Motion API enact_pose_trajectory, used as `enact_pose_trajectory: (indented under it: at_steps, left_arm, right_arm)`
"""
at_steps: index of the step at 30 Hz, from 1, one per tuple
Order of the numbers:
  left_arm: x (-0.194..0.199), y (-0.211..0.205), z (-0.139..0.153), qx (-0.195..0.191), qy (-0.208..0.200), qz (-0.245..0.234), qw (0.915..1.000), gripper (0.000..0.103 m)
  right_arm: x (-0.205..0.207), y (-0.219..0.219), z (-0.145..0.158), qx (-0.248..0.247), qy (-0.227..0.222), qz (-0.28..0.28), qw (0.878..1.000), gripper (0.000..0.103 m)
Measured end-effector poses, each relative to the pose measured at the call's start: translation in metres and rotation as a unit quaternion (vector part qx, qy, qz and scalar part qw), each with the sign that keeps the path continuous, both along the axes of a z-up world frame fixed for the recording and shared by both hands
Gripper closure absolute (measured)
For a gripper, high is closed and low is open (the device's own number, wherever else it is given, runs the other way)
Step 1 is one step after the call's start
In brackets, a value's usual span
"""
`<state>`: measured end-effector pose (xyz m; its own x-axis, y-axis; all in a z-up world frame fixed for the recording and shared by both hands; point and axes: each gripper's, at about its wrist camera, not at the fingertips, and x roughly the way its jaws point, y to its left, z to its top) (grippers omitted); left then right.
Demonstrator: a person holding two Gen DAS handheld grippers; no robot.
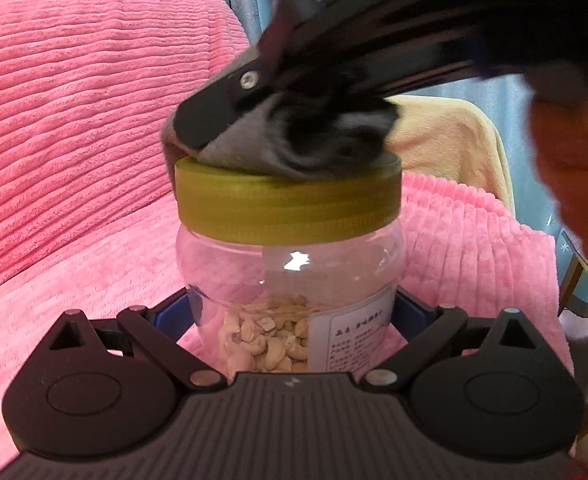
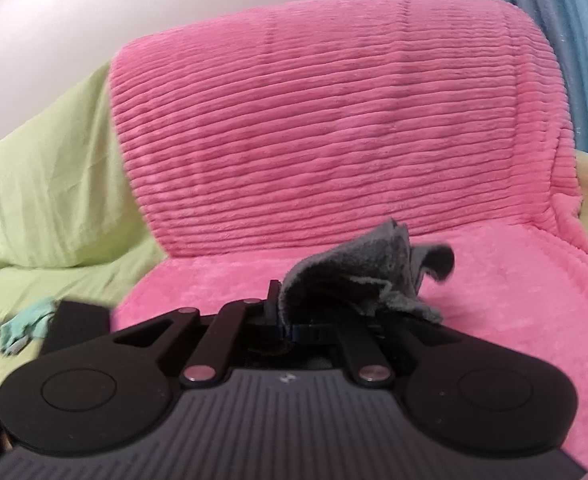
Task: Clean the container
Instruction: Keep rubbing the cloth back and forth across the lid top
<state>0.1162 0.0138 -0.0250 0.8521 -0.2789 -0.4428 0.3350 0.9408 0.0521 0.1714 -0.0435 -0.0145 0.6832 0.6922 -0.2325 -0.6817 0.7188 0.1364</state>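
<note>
left gripper (image 1: 294, 312) clamps the clear plastic jar of cashews (image 1: 290, 300); right gripper (image 2: 294, 316) pinches a grey fleece cloth (image 2: 358, 276), apparently touching the olive screw lid (image 1: 288, 206).

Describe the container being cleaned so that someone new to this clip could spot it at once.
Start at the pink ribbed blanket draped over the seat. In front of it the left gripper clamps a clear plastic jar. Its olive-gold screw lid, cashews inside, and the grey cloth pressed on top mark it out.
</note>
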Motion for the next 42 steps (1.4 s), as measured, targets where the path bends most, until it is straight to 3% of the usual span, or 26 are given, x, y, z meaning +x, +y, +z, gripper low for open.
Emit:
enact_pose_trajectory:
  at_steps: [3, 6, 14, 21, 26, 32, 37, 42]
  left_arm:
    - [-0.025, 0.006, -0.008, 0.001, -0.002, -0.002, 1.0, 0.005]
    - [-0.025, 0.003, -0.008, 0.009, -0.006, -0.006, 0.9999, 0.005]
    - [-0.037, 0.002, -0.009, 0.01, -0.006, -0.004, 0.9999, 0.004]
    - [-0.035, 0.005, -0.01, 0.005, -0.004, -0.003, 1.0, 0.004]
    - [-0.034, 0.006, -0.01, 0.003, -0.005, -0.006, 1.0, 0.005]
    - [-0.037, 0.005, -0.01, 0.013, -0.01, -0.012, 0.9998, 0.004]
    - [-0.041, 0.005, -0.01, 0.009, -0.008, -0.01, 0.9999, 0.004]
    - [-0.041, 0.004, -0.01, 0.007, -0.006, -0.008, 0.9999, 0.004]
  right_arm:
    - [0.01, -0.011, 0.0, 0.005, 0.003, -0.035, 0.999, 0.101]
    - [-0.002, -0.027, -0.002, 0.004, 0.006, -0.051, 0.999, 0.101]
    - [-0.049, -0.03, -0.002, -0.015, 0.0, -0.023, 1.0, 0.1]
    - [-0.03, 0.001, 0.003, -0.012, -0.003, 0.011, 1.0, 0.101]
    - [0.0, -0.01, 0.002, 0.001, -0.001, -0.033, 0.999, 0.101]
    - [-0.016, -0.041, -0.003, 0.003, 0.004, -0.062, 0.998, 0.101]
    - [-0.049, -0.038, -0.006, -0.007, -0.004, -0.041, 0.999, 0.1]
    - [-0.053, -0.017, -0.001, -0.011, -0.008, -0.004, 1.0, 0.1]
